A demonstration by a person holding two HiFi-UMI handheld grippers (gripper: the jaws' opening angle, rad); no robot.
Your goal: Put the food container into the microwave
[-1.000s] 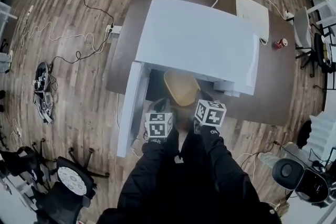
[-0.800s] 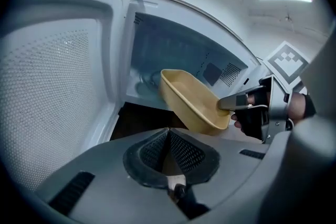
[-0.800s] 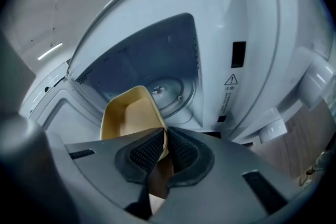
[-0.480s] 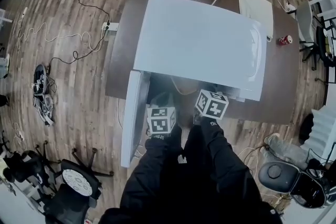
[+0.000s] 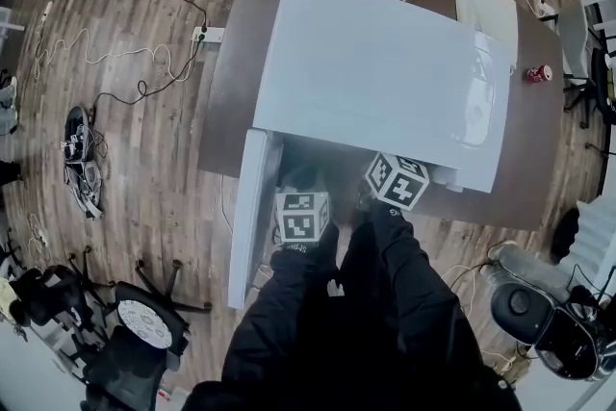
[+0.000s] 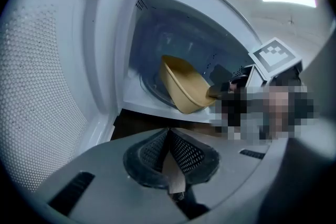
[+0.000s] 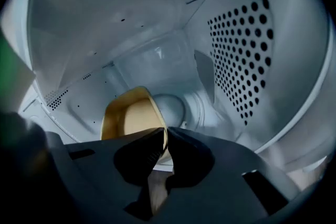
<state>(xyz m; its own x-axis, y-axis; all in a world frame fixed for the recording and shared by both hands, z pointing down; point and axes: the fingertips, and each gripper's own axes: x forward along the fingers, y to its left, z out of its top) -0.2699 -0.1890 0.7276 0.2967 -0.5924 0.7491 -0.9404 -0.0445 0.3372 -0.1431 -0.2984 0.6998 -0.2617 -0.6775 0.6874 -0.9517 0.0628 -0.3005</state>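
The brown table [image 5: 236, 63] is carrying the white microwave [image 5: 385, 72], and its door [image 5: 252, 207] is standing open toward 7 o'clock in the head view. Both black-sleeved arms [image 5: 404, 303] are stretching forward from 6 o'clock. The right gripper [image 7: 164, 136] is reaching inside the microwave with its jaws clamped on the rim of the tilted tan food container [image 7: 128, 118]. The left gripper [image 6: 169, 149] is hovering outside, its jaws pressed together on nothing.

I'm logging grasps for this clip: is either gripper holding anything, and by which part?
The right gripper holds the yellow food container by its rim, inside the microwave. The left gripper is shut on nothing.
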